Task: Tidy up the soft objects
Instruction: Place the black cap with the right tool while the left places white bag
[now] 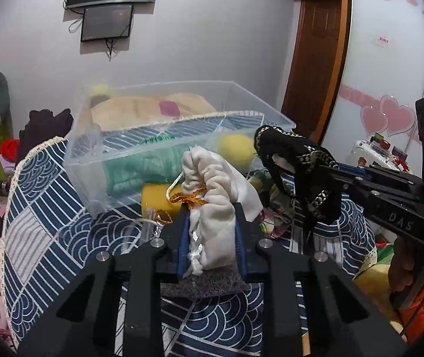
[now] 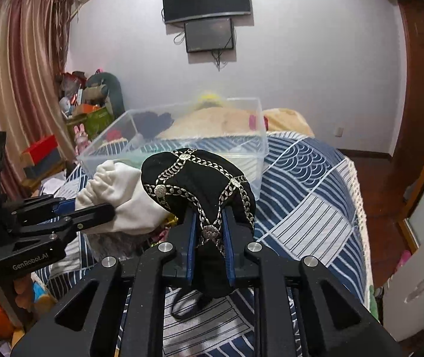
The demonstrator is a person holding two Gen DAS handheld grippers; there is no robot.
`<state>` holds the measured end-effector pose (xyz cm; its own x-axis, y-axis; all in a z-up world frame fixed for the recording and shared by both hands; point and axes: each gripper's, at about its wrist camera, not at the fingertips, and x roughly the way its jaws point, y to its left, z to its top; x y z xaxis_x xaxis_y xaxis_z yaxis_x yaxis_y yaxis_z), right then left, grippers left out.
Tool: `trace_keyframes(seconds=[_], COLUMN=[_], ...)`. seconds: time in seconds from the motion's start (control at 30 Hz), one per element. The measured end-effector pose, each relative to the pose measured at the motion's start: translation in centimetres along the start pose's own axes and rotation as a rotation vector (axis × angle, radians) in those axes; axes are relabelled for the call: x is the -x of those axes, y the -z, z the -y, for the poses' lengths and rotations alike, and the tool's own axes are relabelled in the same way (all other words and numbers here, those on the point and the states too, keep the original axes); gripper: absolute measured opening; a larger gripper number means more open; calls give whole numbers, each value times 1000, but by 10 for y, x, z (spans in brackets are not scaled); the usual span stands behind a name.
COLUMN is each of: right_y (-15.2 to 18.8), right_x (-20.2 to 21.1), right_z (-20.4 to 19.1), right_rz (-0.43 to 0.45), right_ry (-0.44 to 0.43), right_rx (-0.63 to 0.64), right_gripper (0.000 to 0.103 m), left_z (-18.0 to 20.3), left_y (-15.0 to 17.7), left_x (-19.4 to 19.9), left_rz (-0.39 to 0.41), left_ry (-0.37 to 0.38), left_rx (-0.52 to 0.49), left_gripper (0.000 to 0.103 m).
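Note:
My left gripper (image 1: 212, 208) is shut on a white drawstring pouch (image 1: 215, 184) with a gold cord and holds it above the bed, just in front of a clear plastic bin (image 1: 164, 136). The pouch also shows in the right wrist view (image 2: 117, 196), with the left gripper (image 2: 93, 211) at the left. My right gripper (image 2: 209, 214) is shut on a black cloth with silver chain pattern (image 2: 197, 178), held up near the bin (image 2: 241, 148). In the left wrist view the black cloth (image 1: 298, 166) hangs at the right. The bin holds a green knit piece (image 1: 140, 166) and a yellow sponge (image 1: 235, 148).
A blue and white patterned bedspread (image 1: 42, 208) covers the bed. A yellow block (image 1: 155, 202) and small colourful items (image 1: 268, 223) lie on it near the bin. Dark clothes (image 1: 45, 128) and clutter (image 2: 87, 110) sit at the left. A wooden door (image 2: 420, 119) stands at the right.

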<state>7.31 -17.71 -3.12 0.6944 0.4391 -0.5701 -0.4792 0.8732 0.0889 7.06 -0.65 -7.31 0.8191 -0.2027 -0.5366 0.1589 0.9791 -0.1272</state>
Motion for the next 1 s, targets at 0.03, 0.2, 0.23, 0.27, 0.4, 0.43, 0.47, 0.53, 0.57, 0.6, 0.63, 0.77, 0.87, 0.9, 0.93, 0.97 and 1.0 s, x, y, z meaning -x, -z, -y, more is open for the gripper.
trace_keyframes(seconds=[0.03,0.2,0.23,0.27,0.4,0.43,0.47,0.53,0.57,0.6,0.63,0.77,0.87,0.9,0.93,0.97,1.0], right_y=[-1,-12,-13,-15,-25,-29,-31,-39,-42,-45,-49,-66,-80,-82,-85,-88,-90], right_x=[3,13,13,15,21,22,22,23,23,23,22,17,9,7,3,-2,-6], right_z=[0,2,2,2,3,3,3,1,0,-2,-3,-9,-13,-14,-16,-17,-18], right_rz=[7,48,54,63,90,99,104,125,133,141,150,183,206,208,209,208,205], right_ry=[2,6,9,13,19,21,22,22,21,21,21,23,32,32,32,33,35], right_rx=[0,-13,-12,-10,-9,-8,-7,-1,3,8,14,33,47,49,53,56,59], right_gripper=[14,14,14,14,14,14,14,14,14,14,14,14,14,14,14,14,14], left_z=[-1,-3,-3,-3,-8,-9,-12,-16,-18,-21,-23,-32,-38,-39,-41,-43,-44], left_y=[0,-7,-9,-11,-19,-21,-24,-29,-32,-35,-37,-48,-55,-58,-60,-63,-65], left_x=[4,23,28,32,47,50,52,56,58,60,61,62,56,54,50,46,43], left_rz=[11,69,83,96,151,162,174,192,203,215,224,262,273,273,274,274,272], left_ry=[-1,0,0,0,-15,-19,-21,-27,-31,-36,-41,-72,-98,-107,-115,-119,-122], left_rx=[1,1,3,4,10,13,19,32,39,45,48,63,67,67,69,71,73], left_gripper=[24,23,23,23,23,23,23,23,23,23,23,23,23,23,23,23,23])
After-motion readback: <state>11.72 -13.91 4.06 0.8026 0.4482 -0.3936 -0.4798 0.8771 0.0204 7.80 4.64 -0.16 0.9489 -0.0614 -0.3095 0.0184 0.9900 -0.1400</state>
